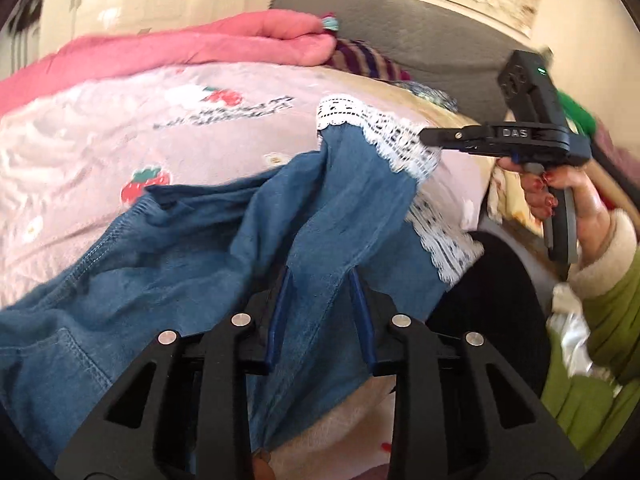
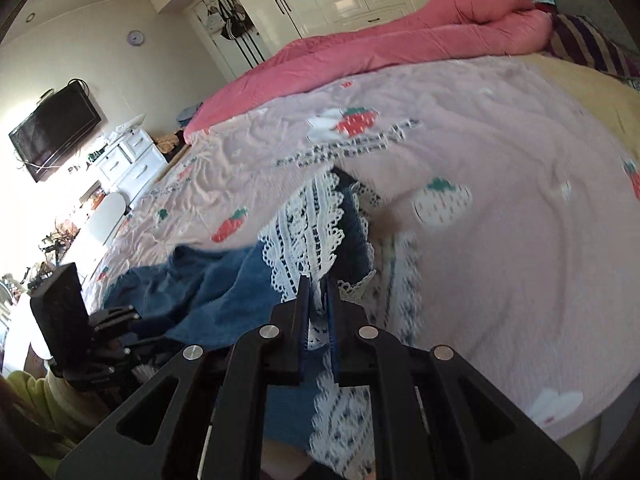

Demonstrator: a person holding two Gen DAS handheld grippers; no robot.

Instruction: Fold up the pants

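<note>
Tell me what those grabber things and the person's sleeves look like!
Each gripper is black plastic with blue finger pads and silver bolts. The right gripper says "DAS" in pale letters, with a tiny green light. The sleeve is green with a fluffy cream cuff; nails are painted red.

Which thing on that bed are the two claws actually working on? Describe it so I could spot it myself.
Start at the bed, with its pale pink strawberry sheet and a rolled pink quilt along the far side. On the near part of the sheet lie the pants, gripped by both claws. They are the only blue denim there, and their leg ends carry a white lace trim.
</note>
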